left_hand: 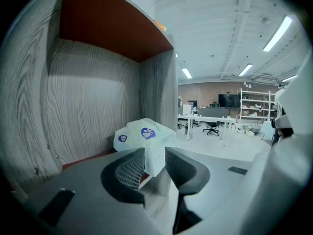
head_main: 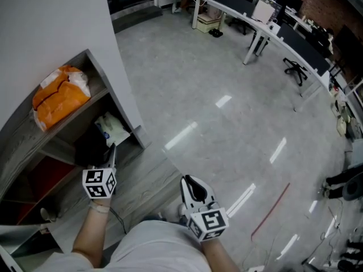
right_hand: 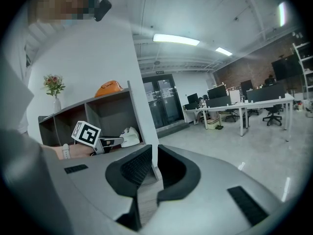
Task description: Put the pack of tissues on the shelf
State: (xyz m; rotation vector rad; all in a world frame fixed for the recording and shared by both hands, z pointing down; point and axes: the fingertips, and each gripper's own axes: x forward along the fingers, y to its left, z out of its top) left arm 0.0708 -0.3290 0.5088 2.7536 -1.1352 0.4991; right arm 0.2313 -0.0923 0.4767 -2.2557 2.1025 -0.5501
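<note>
The pack of tissues [head_main: 113,128], white plastic with blue round marks, lies in the middle compartment of the wooden shelf [head_main: 68,150], by its right side wall. My left gripper [head_main: 113,149] reaches into that compartment. In the left gripper view the pack [left_hand: 144,133] rests on the shelf board just ahead, and a loose flap of its wrapper hangs between the parted jaws of my left gripper [left_hand: 155,156], which does not press on it. My right gripper [head_main: 190,181] hovers over the floor with its jaws together and nothing in them. The right gripper view shows the pack [right_hand: 129,136] beyond my left gripper [right_hand: 115,141].
An orange bag [head_main: 59,95] lies on the shelf level above. A vase of flowers [right_hand: 55,89] stands on the shelf's top at the left. White office desks [head_main: 255,24] and chairs line the far side of the grey floor, which carries a red line [head_main: 272,208].
</note>
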